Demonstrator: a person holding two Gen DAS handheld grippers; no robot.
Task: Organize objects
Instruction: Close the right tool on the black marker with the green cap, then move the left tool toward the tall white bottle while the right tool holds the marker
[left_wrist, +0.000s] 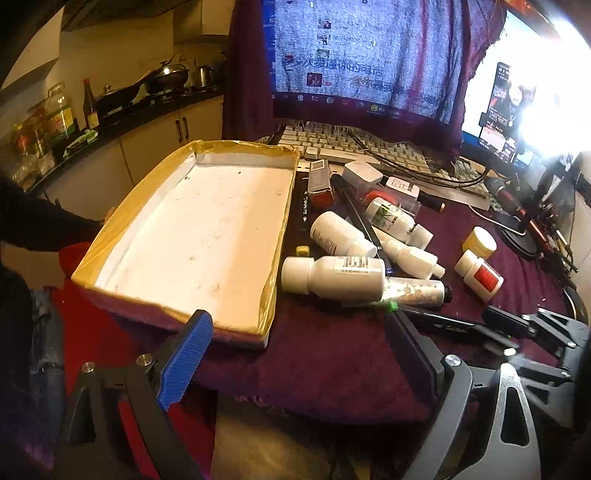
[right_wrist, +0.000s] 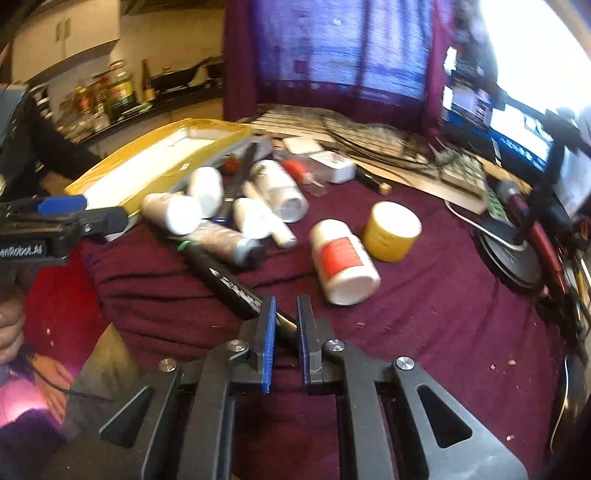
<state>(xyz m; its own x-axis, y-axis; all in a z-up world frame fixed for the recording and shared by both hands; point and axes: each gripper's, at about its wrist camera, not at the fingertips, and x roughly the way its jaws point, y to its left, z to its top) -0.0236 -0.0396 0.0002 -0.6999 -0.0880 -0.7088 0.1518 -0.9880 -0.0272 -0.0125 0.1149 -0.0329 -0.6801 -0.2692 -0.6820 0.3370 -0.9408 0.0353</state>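
My right gripper (right_wrist: 287, 314) is shut on the near end of a black marker (right_wrist: 229, 284) with a green tip. The marker slants away to the left, toward a pile of white bottles (right_wrist: 207, 199). The left wrist view shows the same marker (left_wrist: 443, 320) running into the right gripper (left_wrist: 506, 323) at the lower right. My left gripper (left_wrist: 299, 350) stands open with nothing between its blue pads, just in front of the near corner of a shallow gold-edged tray (left_wrist: 282, 229) whose white inside holds nothing. The white bottles (left_wrist: 332, 275) lie to the right of the tray.
A yellow jar (right_wrist: 391, 230) and a white bottle with a red label (right_wrist: 341, 258) lie apart on the maroon cloth (right_wrist: 424, 314). Behind are a keyboard (left_wrist: 332, 144), a cloth-draped monitor (left_wrist: 365, 55), cables and a microphone stand (right_wrist: 509, 254). A person's hand (right_wrist: 9, 332) shows at far left.
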